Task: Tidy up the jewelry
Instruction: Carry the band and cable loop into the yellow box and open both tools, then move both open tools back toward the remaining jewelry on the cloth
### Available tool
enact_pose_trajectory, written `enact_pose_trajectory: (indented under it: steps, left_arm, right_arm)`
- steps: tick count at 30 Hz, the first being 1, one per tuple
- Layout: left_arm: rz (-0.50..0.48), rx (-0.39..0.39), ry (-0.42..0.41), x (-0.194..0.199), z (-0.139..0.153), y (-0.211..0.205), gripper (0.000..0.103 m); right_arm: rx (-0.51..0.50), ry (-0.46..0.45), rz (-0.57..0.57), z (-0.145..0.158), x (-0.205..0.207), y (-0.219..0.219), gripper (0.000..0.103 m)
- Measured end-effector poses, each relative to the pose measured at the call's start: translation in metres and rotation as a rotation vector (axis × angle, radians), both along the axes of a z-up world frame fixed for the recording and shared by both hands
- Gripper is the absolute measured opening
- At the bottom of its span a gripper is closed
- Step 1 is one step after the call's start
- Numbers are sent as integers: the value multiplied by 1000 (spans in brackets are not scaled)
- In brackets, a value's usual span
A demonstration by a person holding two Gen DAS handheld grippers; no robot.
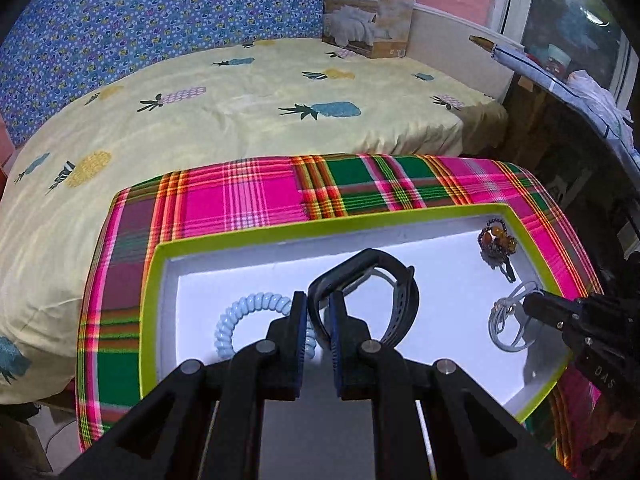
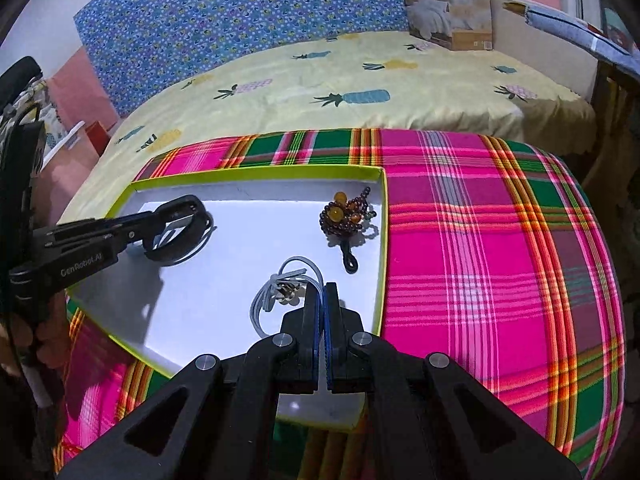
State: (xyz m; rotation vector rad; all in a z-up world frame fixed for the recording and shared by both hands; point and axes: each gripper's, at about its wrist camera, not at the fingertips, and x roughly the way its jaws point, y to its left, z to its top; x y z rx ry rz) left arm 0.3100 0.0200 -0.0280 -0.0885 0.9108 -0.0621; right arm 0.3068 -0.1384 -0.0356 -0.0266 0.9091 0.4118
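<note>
A shallow white tray with a lime-green rim [image 1: 248, 227] [image 2: 256, 171] lies on a plaid cloth. My left gripper [image 1: 319, 300] is shut on a black wristband [image 1: 384, 276], which also shows in the right wrist view [image 2: 180, 232]. A pale blue spiral hair tie [image 1: 248, 312] lies in the tray left of it. My right gripper [image 2: 323, 292] is shut on a grey cord bracelet [image 2: 276, 292], seen in the left wrist view [image 1: 508, 320] at the tray's right side. A brown beaded piece [image 2: 348, 212] [image 1: 494, 242] lies in the tray's far right corner.
The plaid pink-and-green cloth [image 2: 480, 240] covers the low table. Behind it is a bed with a yellow pineapple sheet [image 1: 240, 112] and a quilt box [image 1: 370, 12] against the wall. A cluttered shelf [image 1: 580, 92] stands to the right.
</note>
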Motion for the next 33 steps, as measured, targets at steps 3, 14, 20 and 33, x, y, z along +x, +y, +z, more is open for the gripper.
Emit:
enact_pose_trajectory:
  steps: [3, 14, 20, 33]
  left_arm:
    - [-5, 8, -7, 2, 0, -2, 12]
    - [-26, 31, -26, 2, 5, -7, 12]
    - [-12, 18, -39, -11, 14, -3, 12]
    - [13, 31, -94, -88, 44, -3, 12]
  right_arm:
    - [-14, 1, 7, -1, 1, 3, 1]
    - [-60, -22, 19, 3, -5, 10, 23]
    - [-46, -25, 3, 10, -14, 5, 23]
    - [4, -73, 26, 42, -85, -2, 23]
